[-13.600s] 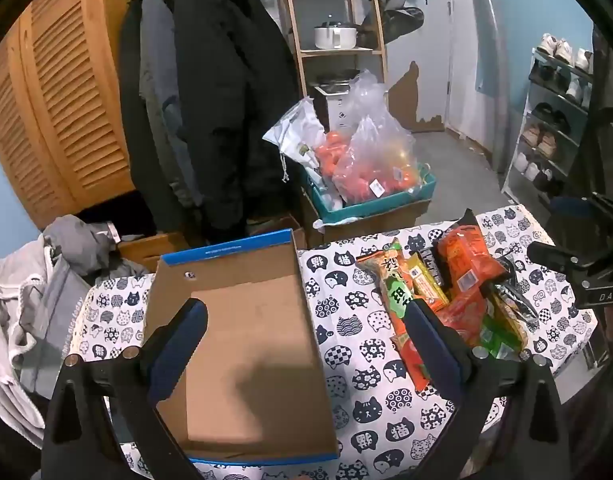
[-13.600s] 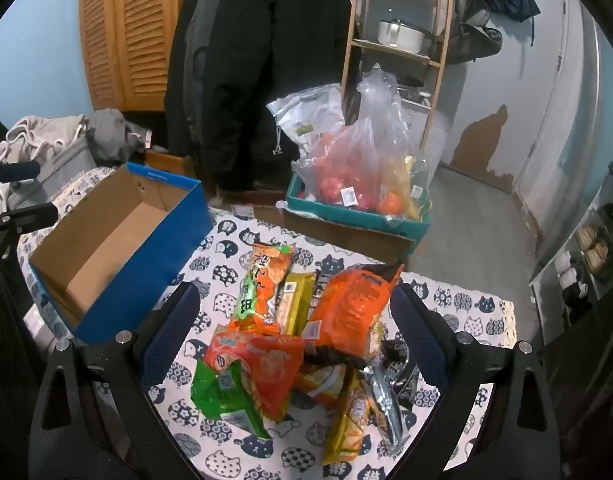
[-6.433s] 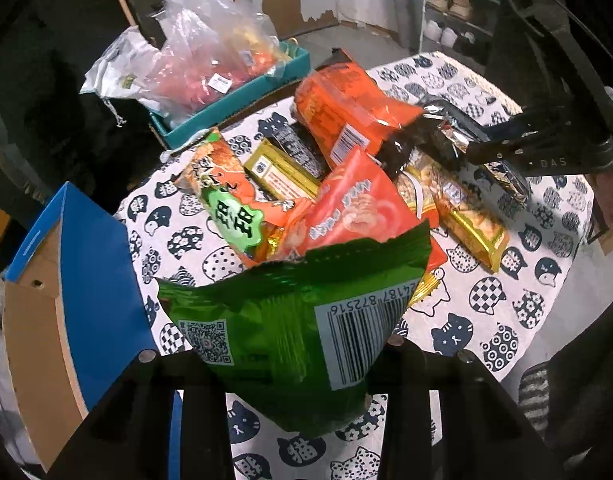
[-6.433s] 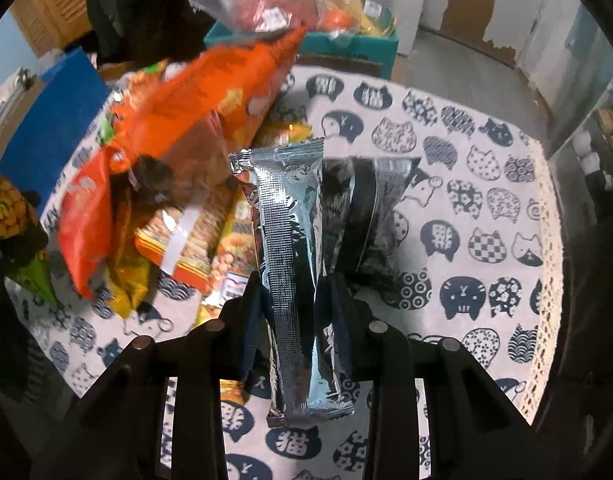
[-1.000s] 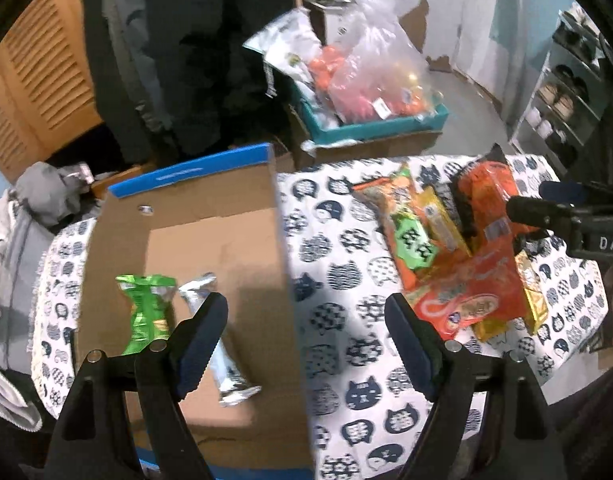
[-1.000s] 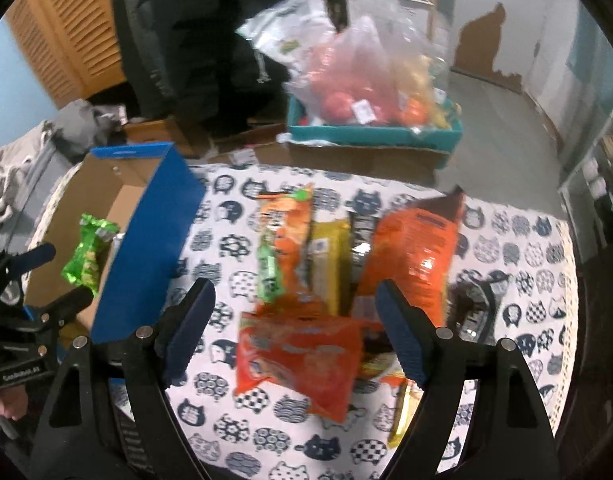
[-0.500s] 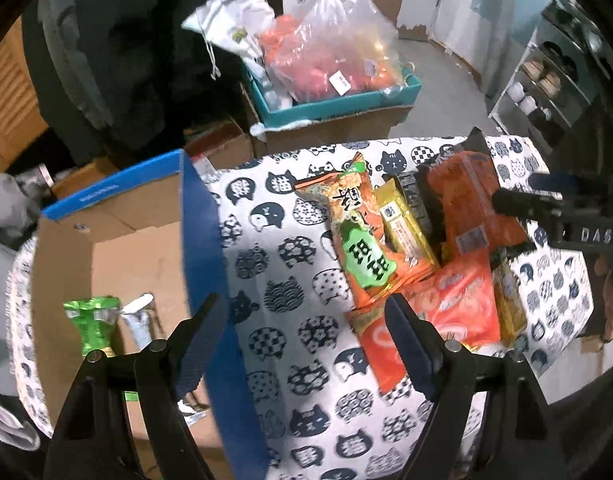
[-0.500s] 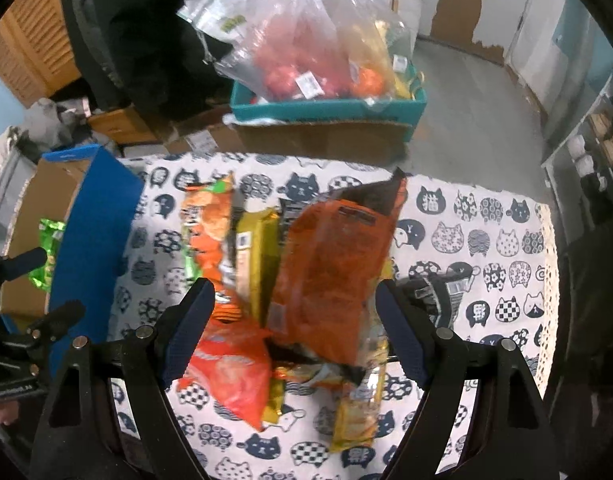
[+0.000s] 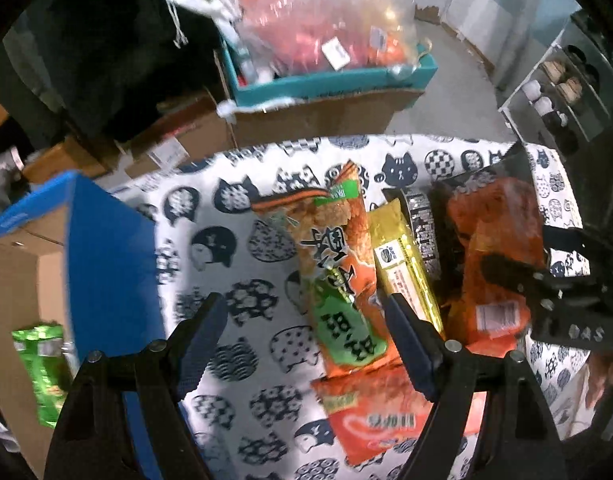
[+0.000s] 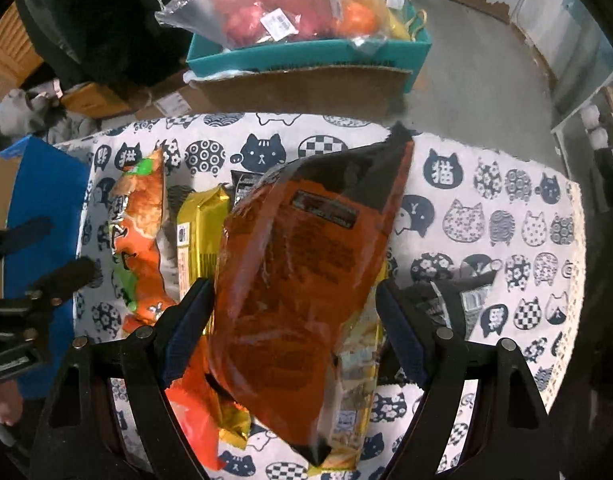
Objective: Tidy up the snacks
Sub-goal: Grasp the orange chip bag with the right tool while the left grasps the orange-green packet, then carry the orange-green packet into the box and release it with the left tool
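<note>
A pile of snack packets lies on the cat-print tablecloth (image 9: 242, 264). My left gripper (image 9: 306, 316) is open, low over the orange-and-green packet (image 9: 338, 272), with the gold bar (image 9: 406, 268) beside its right finger. My right gripper (image 10: 294, 300) is open, its fingers either side of the big orange bag (image 10: 306, 276). That bag (image 9: 494, 240) and the right gripper (image 9: 554, 292) also show in the left wrist view. The blue cardboard box (image 9: 102, 256) at left holds a green packet (image 9: 42, 364). A red-orange packet (image 9: 378, 412) lies nearest.
A teal box (image 10: 306, 56) with a clear bag of fruit (image 9: 322, 28) stands behind the table on a brown carton (image 10: 306, 92). Dark coats (image 9: 86, 60) hang at back left. A dark packet (image 10: 454, 300) lies at right. The table's far edge drops to grey floor (image 10: 478, 76).
Both grippers, empty and open, have swung away from the box and dropped closer over the snack pile. The right one now frames the big orange bag.
</note>
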Motion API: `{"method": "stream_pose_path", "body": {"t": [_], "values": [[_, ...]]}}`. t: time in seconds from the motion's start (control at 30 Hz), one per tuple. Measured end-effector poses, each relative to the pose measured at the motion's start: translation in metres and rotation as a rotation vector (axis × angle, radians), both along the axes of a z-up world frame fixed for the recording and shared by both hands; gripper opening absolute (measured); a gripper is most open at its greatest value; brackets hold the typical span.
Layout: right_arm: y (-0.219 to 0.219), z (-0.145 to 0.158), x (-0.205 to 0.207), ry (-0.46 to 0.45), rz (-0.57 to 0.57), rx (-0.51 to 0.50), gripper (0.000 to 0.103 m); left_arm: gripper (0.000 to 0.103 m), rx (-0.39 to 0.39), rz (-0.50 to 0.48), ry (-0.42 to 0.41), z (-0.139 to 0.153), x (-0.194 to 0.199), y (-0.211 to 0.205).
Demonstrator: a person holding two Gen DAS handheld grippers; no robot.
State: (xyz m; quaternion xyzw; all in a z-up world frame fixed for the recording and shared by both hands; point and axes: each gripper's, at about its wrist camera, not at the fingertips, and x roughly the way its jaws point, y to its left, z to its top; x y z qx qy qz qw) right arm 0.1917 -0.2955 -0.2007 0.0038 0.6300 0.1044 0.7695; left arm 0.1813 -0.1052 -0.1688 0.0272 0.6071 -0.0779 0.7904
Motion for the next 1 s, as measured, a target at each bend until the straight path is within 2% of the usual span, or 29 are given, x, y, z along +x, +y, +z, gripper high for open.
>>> {"method": "stream_pose_path", "body": {"t": [0.13, 0.37, 0.43, 0.5, 0.57, 0.63, 0.73, 1.0], "values": [[-0.001, -0.009, 0.006, 0.020, -0.006, 0.027, 0.081, 0.082, -0.007, 0.010, 0.039, -0.019, 0.009, -0.005], [0.004, -0.028, 0.010, 0.033, 0.025, 0.039, 0.081, 0.081, -0.073, 0.058, 0.071, -0.041, 0.017, 0.000], [0.006, -0.032, 0.008, 0.035, 0.042, 0.033, 0.076, 0.069, -0.120, 0.069, 0.088, -0.047, 0.019, 0.002], [0.006, -0.034, 0.006, 0.038, 0.051, 0.034, 0.069, 0.053, -0.148, 0.070, 0.113, -0.052, 0.020, 0.002], [0.007, -0.033, 0.004, 0.026, 0.066, 0.040, 0.064, 0.050, -0.157, 0.058, 0.111, -0.055, 0.020, 0.000], [0.007, -0.030, 0.002, 0.014, 0.073, 0.035, 0.061, 0.041, -0.143, 0.030, 0.087, -0.053, 0.018, -0.004], [0.005, -0.024, -0.002, -0.014, 0.082, 0.027, 0.050, 0.036, -0.120, 0.003, 0.066, -0.049, 0.016, -0.008], [0.000, 0.003, -0.005, -0.123, 0.085, -0.005, 0.047, 0.034, -0.081, -0.005, -0.017, -0.020, 0.014, -0.003]]}}
